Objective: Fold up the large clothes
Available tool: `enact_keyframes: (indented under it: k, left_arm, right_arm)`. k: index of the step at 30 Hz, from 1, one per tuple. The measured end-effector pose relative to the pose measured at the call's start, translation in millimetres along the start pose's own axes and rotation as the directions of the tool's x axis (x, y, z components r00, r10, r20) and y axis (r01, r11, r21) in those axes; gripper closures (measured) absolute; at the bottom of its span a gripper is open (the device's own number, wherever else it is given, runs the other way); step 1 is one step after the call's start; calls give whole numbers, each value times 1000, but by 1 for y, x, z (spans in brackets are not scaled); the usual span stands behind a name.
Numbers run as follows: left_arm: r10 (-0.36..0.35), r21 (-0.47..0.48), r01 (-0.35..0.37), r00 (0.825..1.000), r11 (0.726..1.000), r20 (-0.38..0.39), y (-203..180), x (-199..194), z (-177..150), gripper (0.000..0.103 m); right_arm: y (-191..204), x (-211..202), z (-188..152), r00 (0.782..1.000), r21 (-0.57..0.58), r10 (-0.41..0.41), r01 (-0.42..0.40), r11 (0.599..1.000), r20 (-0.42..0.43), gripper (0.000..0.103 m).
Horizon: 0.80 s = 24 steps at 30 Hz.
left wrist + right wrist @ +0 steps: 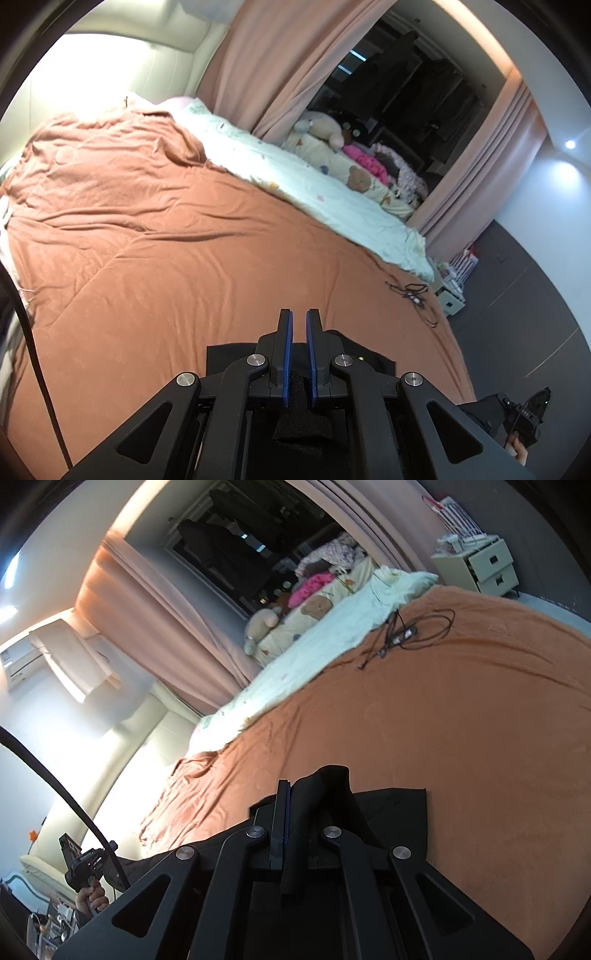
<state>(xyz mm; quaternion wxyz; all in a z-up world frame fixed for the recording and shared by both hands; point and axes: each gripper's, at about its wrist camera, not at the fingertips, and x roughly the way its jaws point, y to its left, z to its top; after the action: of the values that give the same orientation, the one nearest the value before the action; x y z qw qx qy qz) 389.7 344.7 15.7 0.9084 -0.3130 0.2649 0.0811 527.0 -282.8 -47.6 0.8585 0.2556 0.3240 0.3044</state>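
Clearly both tongs, left tongs (299,325) and right tongs (286,794), pinch the limp black cloth garment (388,801) above the near orange-covered bed (166,240); soft, light, best held at edges.

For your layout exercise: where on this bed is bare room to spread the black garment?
Free: the orange cover between the headboard and the black garment. Crowded: the cable tangle near the foot, and the toys beyond the pale quilt.
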Motion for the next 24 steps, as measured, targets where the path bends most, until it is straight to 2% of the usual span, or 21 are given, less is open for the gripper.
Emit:
enact_keyframes:
  k: [6,11,15,17,18,19,20,21,22,23,24]
  left_arm:
    - [50,-5,-50,997,999,-57,18,65,0,95]
    - [86,-19,-89,990,996,-111,38,117,-5,95]
    - [113,-46,-121,983,992,-142,56,154,-7,94]
    - [154,-29,-160,978,987,-141,61,167,-9,94]
    - [182,-22,-187,972,982,-147,64,174,-9,88]
    - [193,-25,-199,969,980,-154,67,178,-10,73]
    - [197,-34,-205,967,978,-162,70,182,-12,61]
    - [197,-50,-207,967,977,-163,76,185,-13,39]
    - [198,-57,-209,968,976,-156,78,186,-14,28]
    - [203,-57,-213,968,975,-146,79,186,-15,28]
    - [210,-44,-219,967,975,-145,79,186,-17,28]
  right_arm:
    - [-3,58,12,994,26,-82,84,996,-69,103]
    - [-3,96,20,988,45,-113,118,992,-105,102]
    - [-12,127,22,976,71,-146,159,985,-165,102]
    - [-17,143,24,965,88,-165,186,979,-205,100]
    - [-18,148,25,962,92,-168,191,977,-215,99]
    - [-18,152,27,961,97,-166,191,977,-221,92]
    - [-16,155,32,963,107,-161,188,976,-218,78]
    - [-14,155,35,967,113,-152,177,978,-205,66]
    - [-12,152,37,971,110,-151,173,979,-184,34]
    - [-9,148,40,973,95,-175,190,977,-149,16]
    - [-5,144,44,973,77,-194,205,976,-125,16]
